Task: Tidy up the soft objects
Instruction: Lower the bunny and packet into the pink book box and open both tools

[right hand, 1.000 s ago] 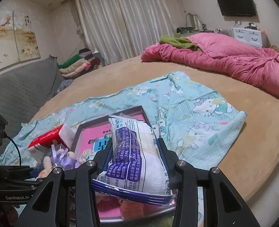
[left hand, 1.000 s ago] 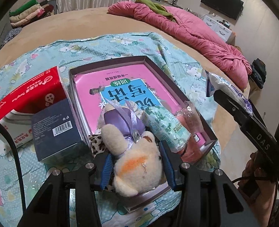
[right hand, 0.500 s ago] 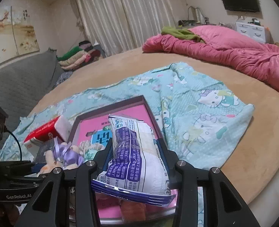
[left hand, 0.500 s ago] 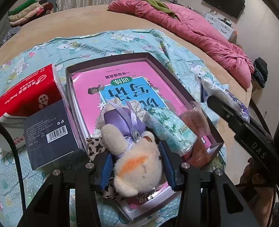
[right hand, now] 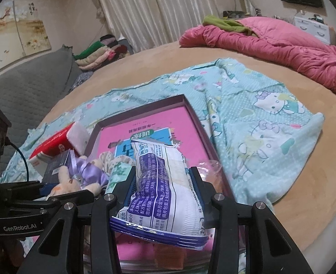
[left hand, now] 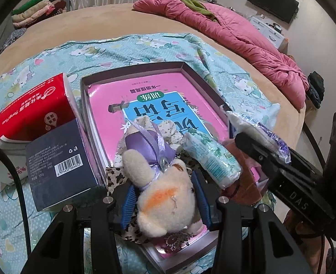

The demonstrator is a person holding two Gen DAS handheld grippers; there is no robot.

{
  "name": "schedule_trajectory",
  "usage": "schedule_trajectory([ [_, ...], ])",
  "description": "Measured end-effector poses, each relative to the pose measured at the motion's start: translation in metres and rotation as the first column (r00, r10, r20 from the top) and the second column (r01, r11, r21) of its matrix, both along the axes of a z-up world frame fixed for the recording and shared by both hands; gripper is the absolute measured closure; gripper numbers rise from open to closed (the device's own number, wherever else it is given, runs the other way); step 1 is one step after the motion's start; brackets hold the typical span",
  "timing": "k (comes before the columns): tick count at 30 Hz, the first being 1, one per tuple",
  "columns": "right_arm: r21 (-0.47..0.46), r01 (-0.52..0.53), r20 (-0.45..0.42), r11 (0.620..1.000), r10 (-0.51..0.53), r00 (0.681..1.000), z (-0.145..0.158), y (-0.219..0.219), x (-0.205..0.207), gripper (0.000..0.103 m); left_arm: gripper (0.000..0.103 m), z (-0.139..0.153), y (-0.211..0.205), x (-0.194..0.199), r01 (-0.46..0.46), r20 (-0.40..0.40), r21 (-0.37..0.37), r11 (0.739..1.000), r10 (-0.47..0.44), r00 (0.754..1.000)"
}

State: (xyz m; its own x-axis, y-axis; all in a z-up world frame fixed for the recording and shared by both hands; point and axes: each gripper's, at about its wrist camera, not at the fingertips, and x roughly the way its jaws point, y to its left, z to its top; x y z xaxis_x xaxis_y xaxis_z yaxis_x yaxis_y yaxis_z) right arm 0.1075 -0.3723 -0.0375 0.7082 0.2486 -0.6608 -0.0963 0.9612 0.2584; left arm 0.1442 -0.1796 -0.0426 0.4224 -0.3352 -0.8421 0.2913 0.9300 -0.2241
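My left gripper (left hand: 164, 198) is shut on a cream plush bunny (left hand: 165, 196) with a purple satin bow, held low over the near end of a shallow purple box (left hand: 131, 69). The box holds a pink and blue book (left hand: 158, 100), a green wipes pack (left hand: 210, 157) and leopard-print cloth (left hand: 114, 175). My right gripper (right hand: 164, 180) is shut on a white and purple plastic pack (right hand: 165, 182), held over the box's near right side (right hand: 197, 116). The bunny also shows in the right wrist view (right hand: 65, 182).
A red tissue pack (left hand: 28, 114) and a dark blue carton (left hand: 58, 153) stand left of the box. All rest on a Hello Kitty sheet (right hand: 259, 105) over a round tan bed. A pink quilt (left hand: 247, 38) lies far right; folded clothes (left hand: 37, 11) far left.
Both grippers have dipped and moved slightly forward over the box, still gripping the bunny and the pack. The right gripper's pack has come closer to the box's right edge.
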Motion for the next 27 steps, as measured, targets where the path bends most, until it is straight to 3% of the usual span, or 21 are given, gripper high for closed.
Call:
schedule_trajectory([
  [11,0.029,-0.020,-0.010,0.999,0.020,1.000,-0.0023,0.0026,0.0001,0.055,0.056,-0.0032,0.0033,0.0025,-0.002,-0.005,-0.010,1.000,0.002,1.000],
  [17,0.066,-0.022,-0.010,0.998,0.023,1.000,-0.0021,0.0021,-0.0008,0.039,0.055,-0.0042,0.0018,0.0039,0.006,-0.011,-0.016,1.000,-0.006,1.000],
  [27,0.091,-0.001,-0.010,0.996,0.002,1.000,-0.0007,0.0010,-0.0042,0.028,0.055,-0.0024,0.0071,0.0016,0.007,-0.025,-0.055,0.998,-0.009,1.000],
])
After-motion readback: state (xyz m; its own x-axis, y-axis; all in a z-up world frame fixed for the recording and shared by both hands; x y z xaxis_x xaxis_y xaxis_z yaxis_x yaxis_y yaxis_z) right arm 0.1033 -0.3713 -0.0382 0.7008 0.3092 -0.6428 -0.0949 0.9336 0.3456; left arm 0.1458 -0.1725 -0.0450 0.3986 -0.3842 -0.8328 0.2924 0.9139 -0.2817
